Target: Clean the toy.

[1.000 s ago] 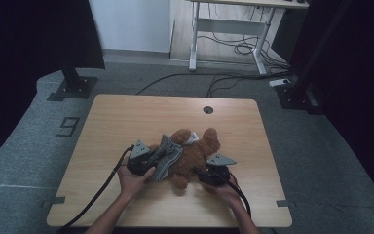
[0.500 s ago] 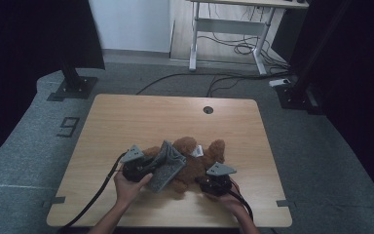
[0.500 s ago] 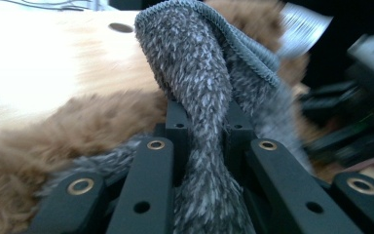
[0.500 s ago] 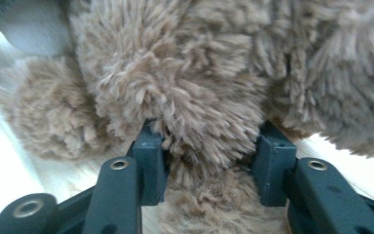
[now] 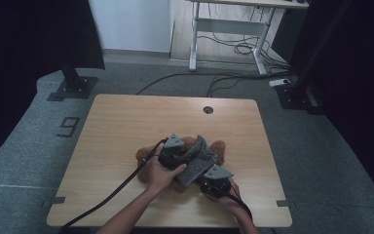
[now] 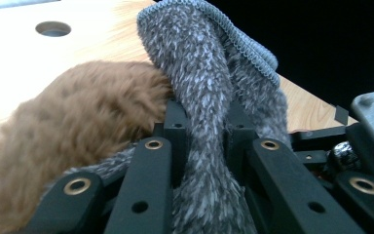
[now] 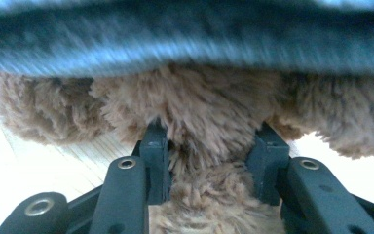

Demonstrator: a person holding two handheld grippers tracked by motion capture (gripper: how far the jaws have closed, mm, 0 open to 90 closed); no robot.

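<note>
Left gripper view: left tool (image 6: 202, 146) clenched on grey cloth (image 6: 199, 83), right tool (image 7: 209, 161) closing onto brown teddy (image 7: 209, 117); dressing looks barely begun.

On the wooden counter (image 5: 126, 122) a brown plush toy (image 5: 146, 156) lies under a grey knitted cloth (image 5: 198, 158); the left claw (image 5: 174, 155) sits at the cloth's left side, the right claw (image 5: 213, 179) at its near end. Cables trail back from both claws toward the person's forearms; a round hole (image 5: 208, 109) marks the counter's far edge.
</note>
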